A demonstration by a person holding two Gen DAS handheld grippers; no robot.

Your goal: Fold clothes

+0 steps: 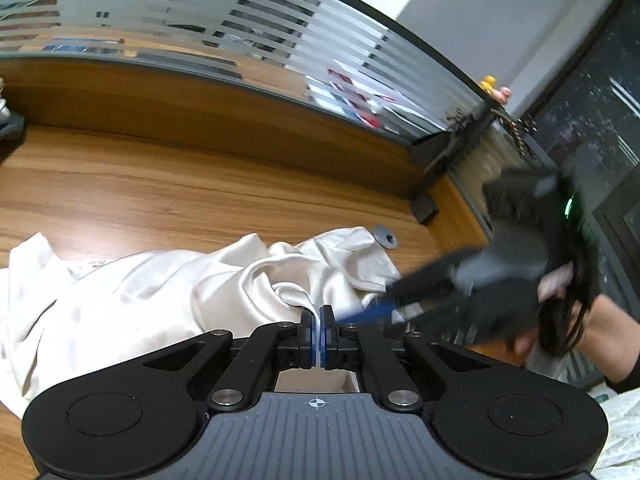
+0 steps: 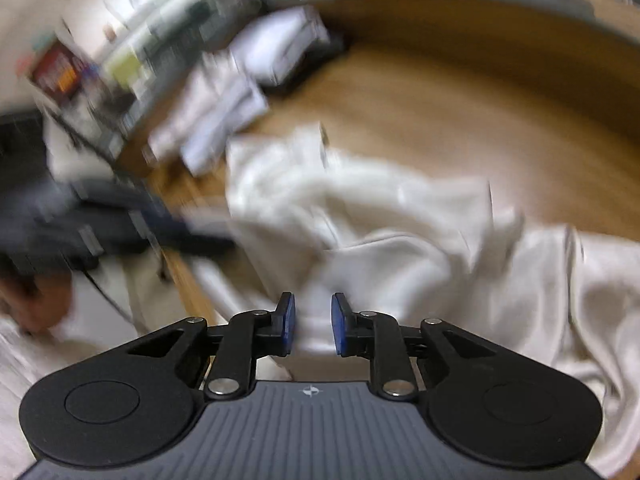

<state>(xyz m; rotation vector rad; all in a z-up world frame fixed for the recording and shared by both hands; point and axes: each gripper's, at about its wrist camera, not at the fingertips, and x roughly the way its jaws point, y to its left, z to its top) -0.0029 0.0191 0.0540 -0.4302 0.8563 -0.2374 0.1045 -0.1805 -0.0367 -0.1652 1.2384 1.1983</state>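
A cream satin garment (image 1: pixel 160 300) lies crumpled on the wooden table (image 1: pixel 160 184). My left gripper (image 1: pixel 319 320) is shut on a raised fold of it, and a thin edge of cloth shows between the blue pads. In the left wrist view my right gripper (image 1: pixel 380 308), held by a hand in a black glove, is blurred just right of that fold. In the right wrist view, which is blurred, the right gripper (image 2: pixel 313 320) stands open over the garment (image 2: pixel 400 240), its pads apart with cloth showing in the gap. The left gripper (image 2: pixel 200 224) reaches into the cloth from the left.
A wooden partition with striped frosted glass (image 1: pixel 240 40) bounds the table's far side. A round metal grommet (image 1: pixel 385 236) and a small black block (image 1: pixel 425 208) sit near the far right corner. Blurred white stacks (image 2: pixel 224 120) lie at the table's far left.
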